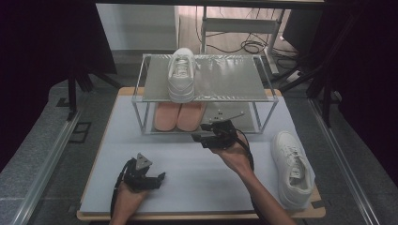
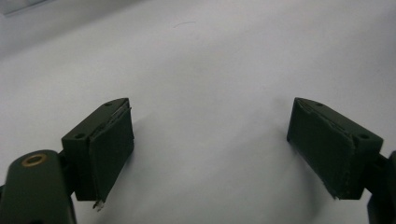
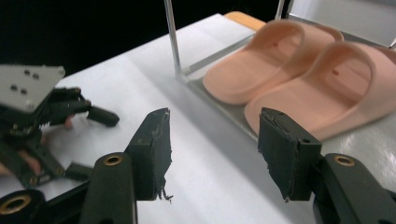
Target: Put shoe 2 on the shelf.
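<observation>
— While my right gripper (image 1: 199, 137) hangs before the rack (image 1: 141, 79), what is entered against it?

— Item: jaws spread, nothing between them. Pink slippers (image 3: 299, 84), one pair, side by side on the rack's lower shelf just ahead of it. White shoe (image 1: 181, 75), upper shelf. Second white shoe (image 1: 292, 166), on the table (image 1: 187, 168) at my right, well apart.

— And the left gripper (image 1: 159, 178)?

— Item: jaws spread, empty, low over bare table.

— Step in hand?

— Likely between placements, slippers shelved. Next move calls for swinging right and closing on the loose shoe, I judge.
</observation>
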Demonstrator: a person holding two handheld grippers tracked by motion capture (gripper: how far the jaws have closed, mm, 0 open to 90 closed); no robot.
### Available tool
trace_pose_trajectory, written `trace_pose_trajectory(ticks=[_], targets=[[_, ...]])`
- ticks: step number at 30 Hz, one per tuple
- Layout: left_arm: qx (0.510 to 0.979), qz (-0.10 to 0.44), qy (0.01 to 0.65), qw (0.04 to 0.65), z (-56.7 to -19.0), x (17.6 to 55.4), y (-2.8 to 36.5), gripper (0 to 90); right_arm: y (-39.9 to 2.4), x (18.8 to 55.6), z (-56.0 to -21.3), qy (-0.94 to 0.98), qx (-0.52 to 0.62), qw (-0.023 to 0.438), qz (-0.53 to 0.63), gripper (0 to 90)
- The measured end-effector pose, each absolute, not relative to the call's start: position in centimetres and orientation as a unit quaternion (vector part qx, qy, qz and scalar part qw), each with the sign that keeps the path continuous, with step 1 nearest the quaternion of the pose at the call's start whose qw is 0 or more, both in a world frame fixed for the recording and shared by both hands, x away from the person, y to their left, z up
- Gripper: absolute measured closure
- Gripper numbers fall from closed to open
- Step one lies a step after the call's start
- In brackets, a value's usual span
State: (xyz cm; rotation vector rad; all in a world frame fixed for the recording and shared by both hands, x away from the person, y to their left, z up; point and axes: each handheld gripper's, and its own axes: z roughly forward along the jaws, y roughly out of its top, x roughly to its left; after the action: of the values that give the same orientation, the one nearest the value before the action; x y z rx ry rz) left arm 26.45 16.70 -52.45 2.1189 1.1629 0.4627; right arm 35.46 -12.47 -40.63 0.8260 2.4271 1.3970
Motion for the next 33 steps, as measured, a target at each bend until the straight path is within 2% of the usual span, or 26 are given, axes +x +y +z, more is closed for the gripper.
trace_pose_trajectory(ticks=[6,19,33], targets=[[0.812,0.177,0.445,0.334,-52.4,26.4,16.7,14.7,-13.9,34.6,-41.4,0.836,0.286,0.134,0.449,38.0],[0.813,0.177,0.444,0.332,-52.4,26.5,16.7,14.7,-16.9,33.6,-42.4,0.836,0.321,0.133,0.425,38.1],[0.811,0.176,0.447,0.334,-52.5,26.4,16.7,14.8,-22.3,33.0,-42.0,0.828,0.382,0.133,0.388,48.8]])
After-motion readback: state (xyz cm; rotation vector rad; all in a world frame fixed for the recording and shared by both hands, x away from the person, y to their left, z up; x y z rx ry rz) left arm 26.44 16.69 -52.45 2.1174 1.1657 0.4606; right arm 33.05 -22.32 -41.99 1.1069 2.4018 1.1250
